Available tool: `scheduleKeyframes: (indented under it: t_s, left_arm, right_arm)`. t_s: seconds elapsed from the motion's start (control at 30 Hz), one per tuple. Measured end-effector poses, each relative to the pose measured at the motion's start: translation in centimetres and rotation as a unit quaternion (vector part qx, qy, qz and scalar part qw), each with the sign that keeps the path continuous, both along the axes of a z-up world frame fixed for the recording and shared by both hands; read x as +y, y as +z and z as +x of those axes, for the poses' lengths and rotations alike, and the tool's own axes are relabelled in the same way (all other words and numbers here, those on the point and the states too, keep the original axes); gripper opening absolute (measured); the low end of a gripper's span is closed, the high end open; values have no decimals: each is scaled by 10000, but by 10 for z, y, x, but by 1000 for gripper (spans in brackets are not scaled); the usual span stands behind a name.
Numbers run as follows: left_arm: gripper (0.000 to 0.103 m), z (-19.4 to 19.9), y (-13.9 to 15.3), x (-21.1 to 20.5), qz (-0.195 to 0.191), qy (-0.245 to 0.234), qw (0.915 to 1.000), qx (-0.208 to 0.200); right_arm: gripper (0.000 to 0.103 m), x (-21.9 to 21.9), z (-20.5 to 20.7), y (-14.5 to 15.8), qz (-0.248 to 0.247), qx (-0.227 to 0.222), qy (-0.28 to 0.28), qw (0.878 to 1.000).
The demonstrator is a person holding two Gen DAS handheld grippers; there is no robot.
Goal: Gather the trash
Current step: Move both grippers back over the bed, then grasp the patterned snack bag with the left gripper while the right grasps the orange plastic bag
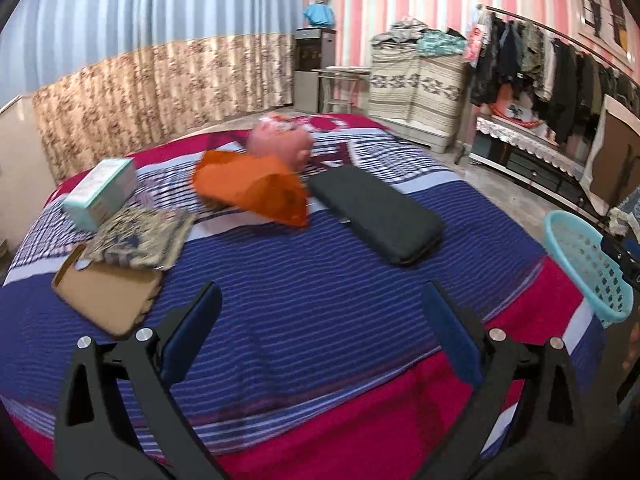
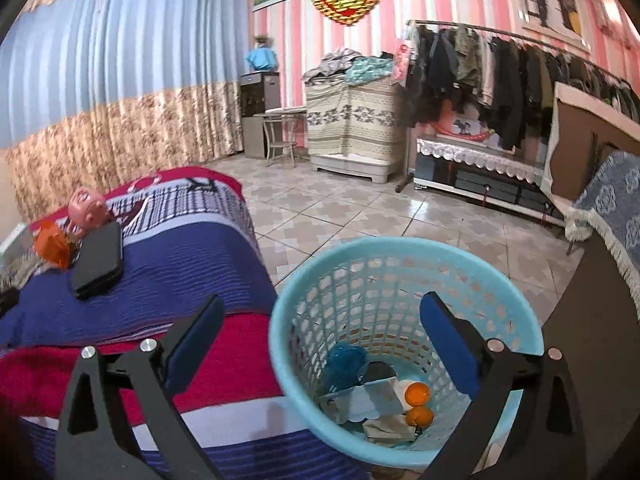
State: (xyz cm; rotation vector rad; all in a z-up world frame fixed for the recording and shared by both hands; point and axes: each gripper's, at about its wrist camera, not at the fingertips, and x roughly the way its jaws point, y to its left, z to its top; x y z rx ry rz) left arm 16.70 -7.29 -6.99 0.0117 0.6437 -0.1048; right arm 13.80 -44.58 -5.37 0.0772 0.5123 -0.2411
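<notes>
My left gripper is open and empty over the striped bedspread. Beyond it lie a crumpled orange plastic bag, a pink pig toy, a black case, a tan phone case, a patterned pouch and a mint box. My right gripper stands open with nothing between its fingers, above the light blue basket. Inside the basket sit orange peel pieces, paper scraps and a blue wad.
The basket stands on the tiled floor by the bed's right edge. A brown board rises at its right. A clothes rack, low cabinet and covered chest line the far wall.
</notes>
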Motion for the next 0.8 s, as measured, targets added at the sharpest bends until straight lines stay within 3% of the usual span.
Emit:
scheduleKeyframes:
  t_s: [0.23, 0.4, 0.53, 0.63, 0.8]
  left_arm:
    - [97, 5, -2, 67, -8, 511, 9986, 115]
    - [97, 30, 3, 124, 102, 980, 9950, 180]
    - [96, 60, -4, 158, 57, 1064, 9927, 571]
    - [96, 75, -10, 164, 77, 898, 9932, 735]
    - [95, 94, -24, 154, 434, 731, 9924, 885]
  right_arm:
    - [98, 42, 13, 0, 29, 129, 435, 9990]
    - [98, 75, 24, 3, -110, 199, 776, 9967]
    - [98, 93, 34, 6, 2, 225, 884, 9958]
    - [98, 109, 44, 8, 122, 232, 1002, 9946]
    - [98, 136, 64, 7, 153, 358, 1220, 9918]
